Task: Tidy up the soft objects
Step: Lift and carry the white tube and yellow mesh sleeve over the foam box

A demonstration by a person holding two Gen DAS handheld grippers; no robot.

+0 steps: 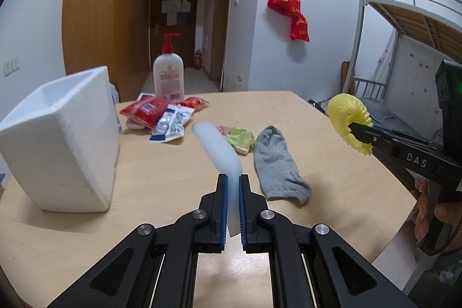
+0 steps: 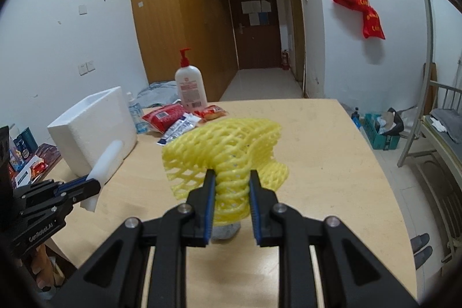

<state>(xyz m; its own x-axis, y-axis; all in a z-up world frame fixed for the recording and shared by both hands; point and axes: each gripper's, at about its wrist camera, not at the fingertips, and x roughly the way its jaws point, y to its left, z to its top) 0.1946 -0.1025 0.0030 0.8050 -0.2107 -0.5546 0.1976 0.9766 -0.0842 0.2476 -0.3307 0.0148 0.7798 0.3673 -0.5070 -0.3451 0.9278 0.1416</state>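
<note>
My left gripper (image 1: 232, 178) is shut on a white foam strip (image 1: 216, 145) and holds it above the wooden table (image 1: 173, 192); it also shows in the right wrist view (image 2: 86, 186) with the strip (image 2: 106, 160). My right gripper (image 2: 232, 175) is shut on a yellow foam net (image 2: 228, 146) and holds it above the table; in the left wrist view it (image 1: 356, 132) is at the right with the net (image 1: 348, 114). A grey sock (image 1: 277, 163) lies flat on the table between them. A white foam box (image 1: 63, 140) stands open at the left.
A pump bottle (image 1: 169, 74) stands at the table's far side. Red snack packs (image 1: 145, 108), silver-blue sachets (image 1: 170, 124) and a green-pink wrapper (image 1: 238, 137) lie near it. The table's right edge (image 2: 384, 178) drops to the floor; a bunk bed stands beyond.
</note>
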